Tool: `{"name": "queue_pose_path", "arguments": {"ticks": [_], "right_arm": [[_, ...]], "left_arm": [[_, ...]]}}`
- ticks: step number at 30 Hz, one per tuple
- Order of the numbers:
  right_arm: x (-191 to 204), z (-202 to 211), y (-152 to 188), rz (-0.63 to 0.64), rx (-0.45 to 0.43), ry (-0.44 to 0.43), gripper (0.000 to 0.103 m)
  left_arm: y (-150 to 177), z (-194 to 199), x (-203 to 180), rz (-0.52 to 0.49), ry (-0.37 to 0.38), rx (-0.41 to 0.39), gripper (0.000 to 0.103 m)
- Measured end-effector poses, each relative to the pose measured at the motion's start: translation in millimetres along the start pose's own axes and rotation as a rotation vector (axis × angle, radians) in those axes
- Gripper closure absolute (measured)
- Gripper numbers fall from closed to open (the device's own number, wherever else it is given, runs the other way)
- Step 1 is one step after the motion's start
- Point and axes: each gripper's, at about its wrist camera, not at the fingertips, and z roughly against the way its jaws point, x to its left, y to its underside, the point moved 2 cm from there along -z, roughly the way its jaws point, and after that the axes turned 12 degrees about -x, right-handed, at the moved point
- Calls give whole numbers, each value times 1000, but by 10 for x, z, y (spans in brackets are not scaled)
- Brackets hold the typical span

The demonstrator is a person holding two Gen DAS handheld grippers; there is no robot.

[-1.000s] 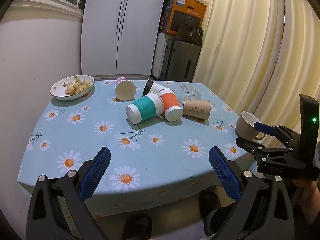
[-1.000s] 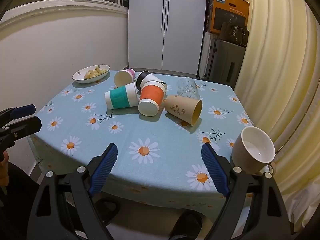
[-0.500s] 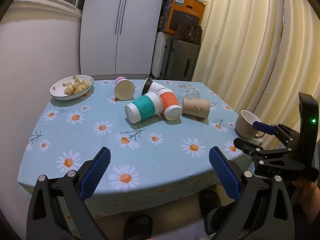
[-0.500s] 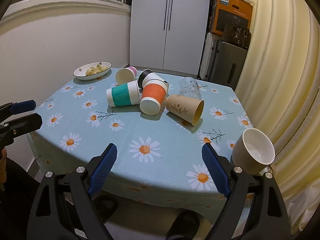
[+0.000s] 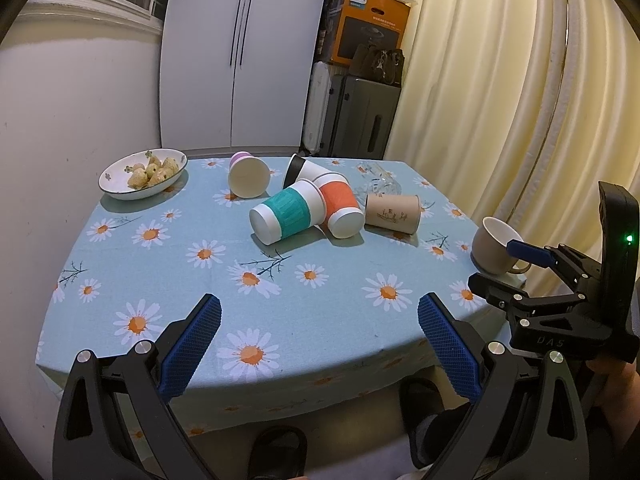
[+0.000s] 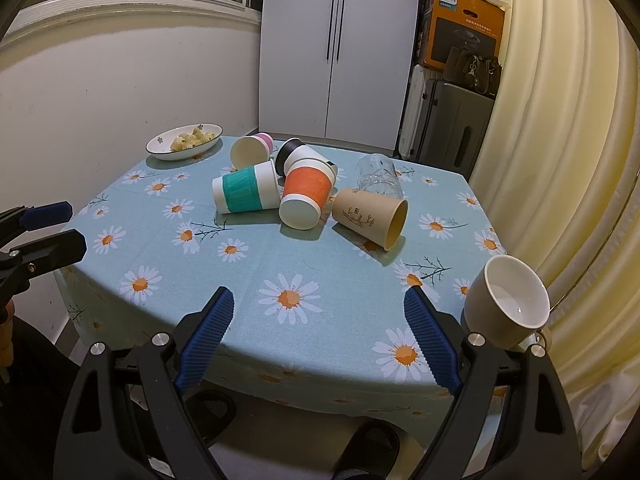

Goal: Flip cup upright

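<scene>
Several paper cups lie on their sides in the middle of the table: a teal cup (image 5: 285, 212) (image 6: 246, 193), an orange cup (image 5: 340, 208) (image 6: 306, 196), a brown cup (image 5: 393, 213) (image 6: 370, 218), a pink cup (image 5: 248, 174) (image 6: 251, 151) and a black-and-white cup (image 5: 298, 169) (image 6: 294, 155). A clear glass (image 6: 378, 178) lies behind them. A beige mug (image 5: 496, 250) (image 6: 506, 306) stands upright at the table's right edge. My left gripper (image 5: 319, 344) is open and empty over the front edge. My right gripper (image 6: 318, 336) is open and empty, just left of the mug.
A white bowl of food (image 5: 143, 174) (image 6: 184, 146) stands at the back left. The table has a daisy-print cloth (image 5: 248, 280). Yellow curtains (image 5: 500, 100) hang on the right. A white cabinet (image 5: 236, 52), suitcases and boxes stand behind the table.
Both grippers have drifted slightly back from the table, still open. The cups and mug have not moved.
</scene>
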Motion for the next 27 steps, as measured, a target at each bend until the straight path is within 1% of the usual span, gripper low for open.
{"name": "queue_pose_path", "arguments": {"ticks": [27], "right_arm": [[8,0,3,0,-2,-4,17]], "left_arm": [[4,-13,23,2,-2,5,7]]}}
